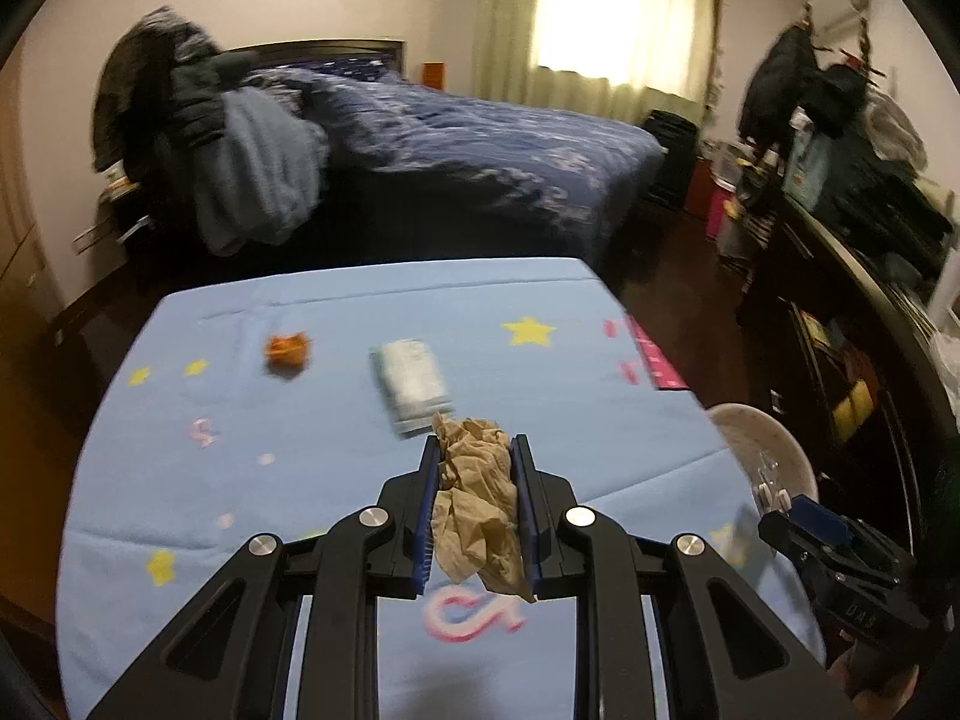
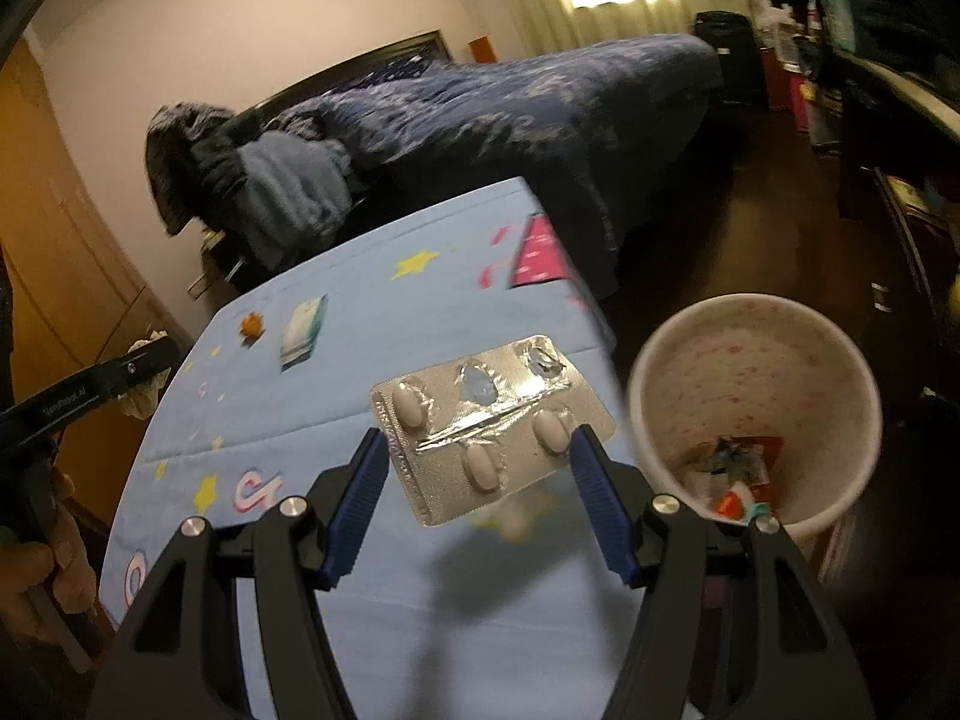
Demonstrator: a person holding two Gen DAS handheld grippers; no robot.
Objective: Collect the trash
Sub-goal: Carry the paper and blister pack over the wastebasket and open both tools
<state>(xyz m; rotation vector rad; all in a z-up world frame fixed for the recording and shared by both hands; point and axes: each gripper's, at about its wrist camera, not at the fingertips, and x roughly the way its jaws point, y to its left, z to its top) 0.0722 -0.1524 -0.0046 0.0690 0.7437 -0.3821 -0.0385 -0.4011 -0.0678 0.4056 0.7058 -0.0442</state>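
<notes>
On the light blue star-printed cloth [image 1: 336, 468], going left to right in the left wrist view: a small orange scrap [image 1: 288, 350] lies far out toward the left; a white and pale green packet [image 1: 411, 381] lies near the middle, just beyond the fingertips; the left gripper [image 1: 477, 462] is clamped on a crumpled brown paper [image 1: 477, 504], which fills the narrow gap between its blue pads and sticks out past the tips; the white bin [image 1: 774, 450] stands off the cloth's right edge, with the right gripper [image 1: 780, 531] in front of it.

In the right wrist view the left gripper's arm [image 2: 90, 387] enters at the left, bearing small white lettering too blurred to read; the orange scrap [image 2: 252, 324] and packet [image 2: 305, 330] lie beyond; the right gripper [image 2: 477, 456] holds a silver blister pack [image 2: 489, 426] by its edges between widely spread pads, three white tablets left in it and some pockets torn open; the bin [image 2: 750, 360] is just right, wrappers in its bottom.
</notes>
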